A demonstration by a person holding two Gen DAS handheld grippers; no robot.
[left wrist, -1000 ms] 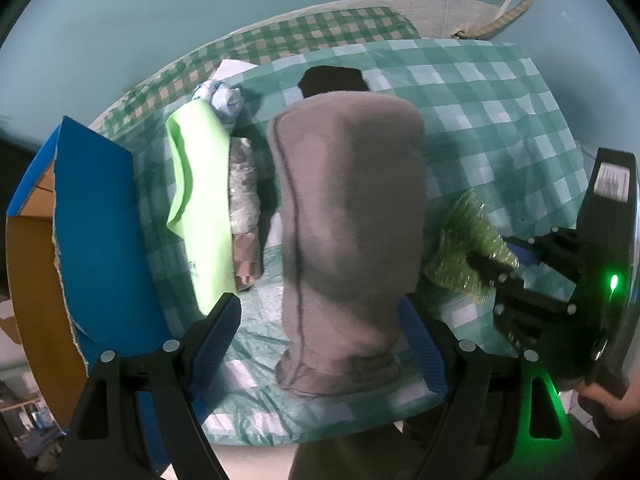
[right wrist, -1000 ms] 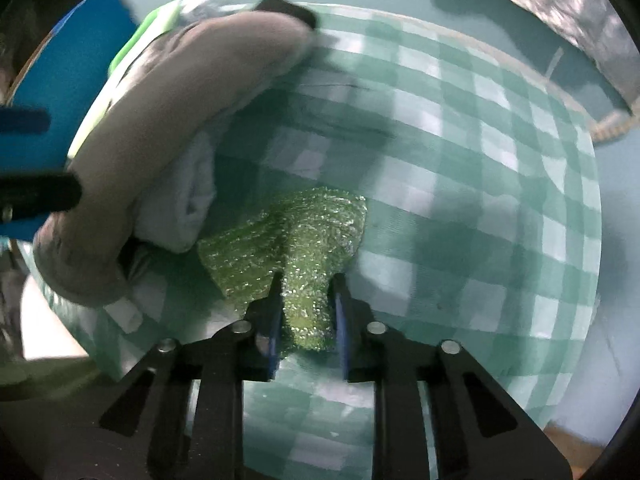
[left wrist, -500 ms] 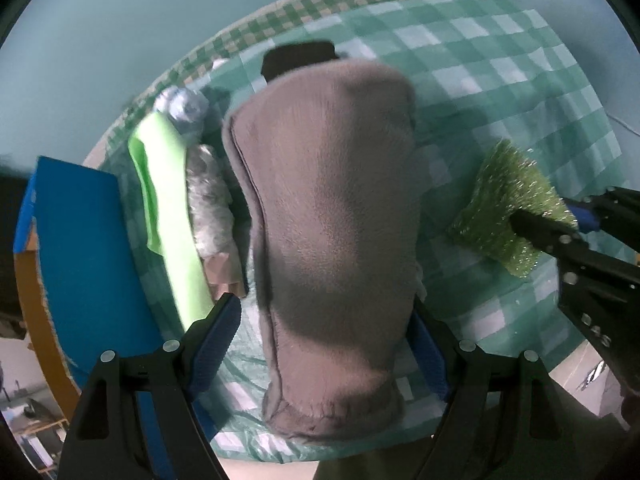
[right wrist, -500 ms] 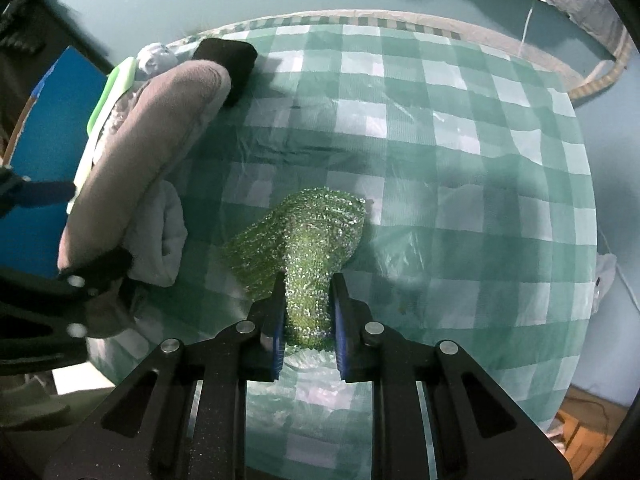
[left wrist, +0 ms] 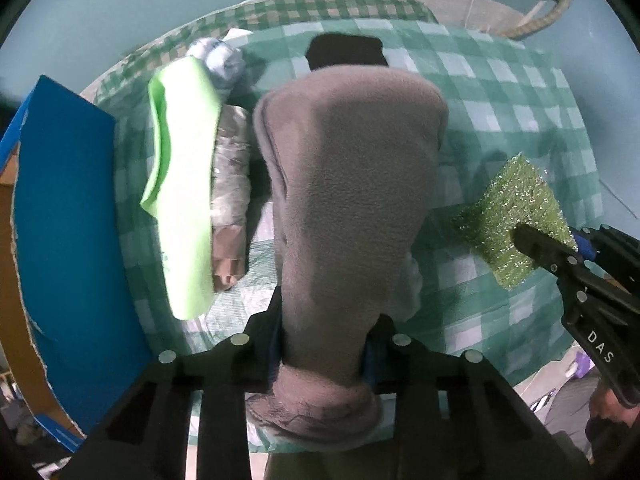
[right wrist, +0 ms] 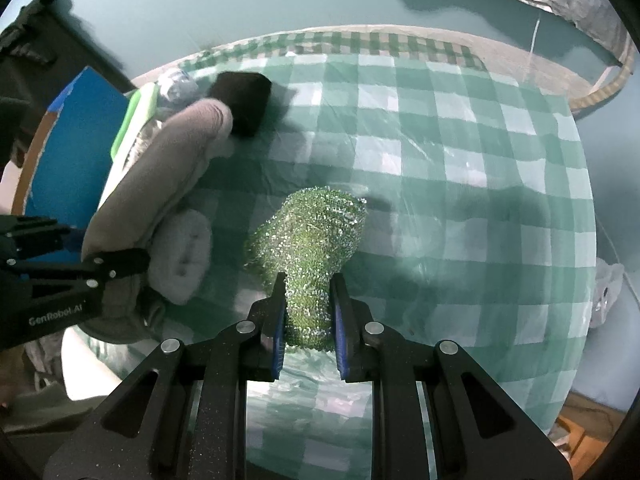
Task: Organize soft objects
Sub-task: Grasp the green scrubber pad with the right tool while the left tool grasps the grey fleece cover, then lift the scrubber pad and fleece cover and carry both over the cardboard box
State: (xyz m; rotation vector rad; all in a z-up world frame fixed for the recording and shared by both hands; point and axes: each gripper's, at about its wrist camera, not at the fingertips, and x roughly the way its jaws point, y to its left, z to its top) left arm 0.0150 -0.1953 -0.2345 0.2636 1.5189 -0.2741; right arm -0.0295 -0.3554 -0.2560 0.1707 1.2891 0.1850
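One grey fleece cloth (left wrist: 348,200) is sitting centre, one lime cloth (left wrist: 184,200) is lying at nine o'clock, one black pad (left wrist: 346,50) is showing at twelve, one glittery green scourer (left wrist: 508,216) is hanging at three, and one white roll (right wrist: 182,256) is peeking out.

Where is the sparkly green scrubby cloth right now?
The sparkly green scrub cloth is pinched in the right tool, above the green checked tablecloth. In the right wrist view it sits right of the grey fleece mitt.
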